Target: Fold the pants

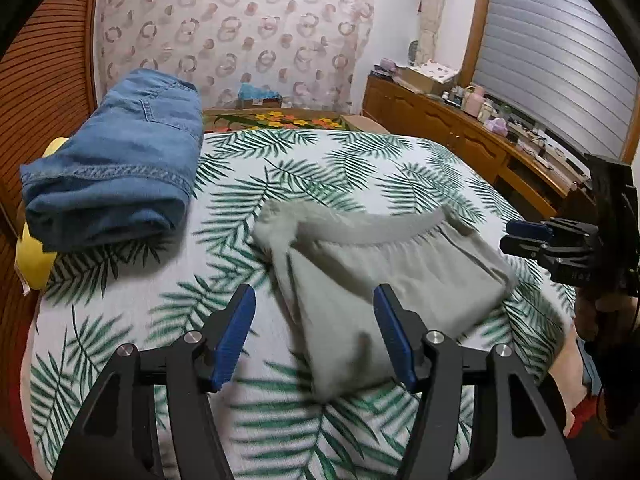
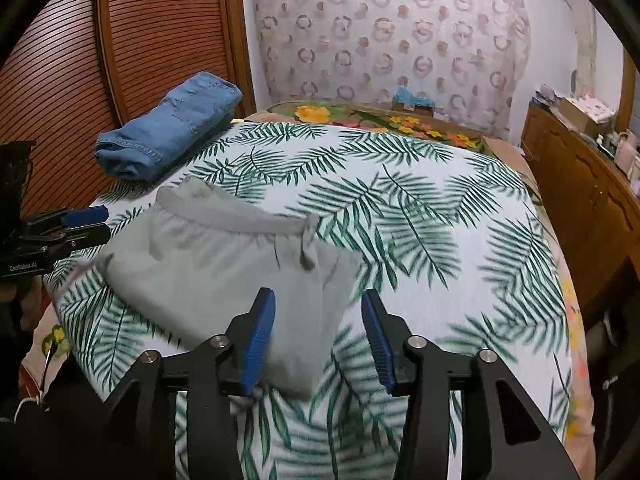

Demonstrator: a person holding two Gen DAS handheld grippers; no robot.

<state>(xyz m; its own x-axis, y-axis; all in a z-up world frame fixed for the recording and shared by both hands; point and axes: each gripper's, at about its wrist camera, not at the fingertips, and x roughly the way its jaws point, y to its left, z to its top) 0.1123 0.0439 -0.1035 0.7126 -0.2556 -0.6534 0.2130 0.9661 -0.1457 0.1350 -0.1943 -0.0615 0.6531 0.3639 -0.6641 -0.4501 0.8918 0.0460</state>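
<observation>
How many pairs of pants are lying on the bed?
2. The folded blue jeans lie at the bed's far left by the wooden headboard; the folded grey pants lie mid-bed, nearer the cameras. None seems hidden.

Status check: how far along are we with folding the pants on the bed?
Done: the jeans lie folded at the bed's far left, and the grey pants lie folded in a compact stack on the leaf-print cover. In hand: nothing; the left gripper and right gripper are both open. Left: maybe tidy the blurred edges; no other unfolded pants show.

Wooden sideboard (image 1: 460,128), cardboard box (image 1: 426,78)
</observation>
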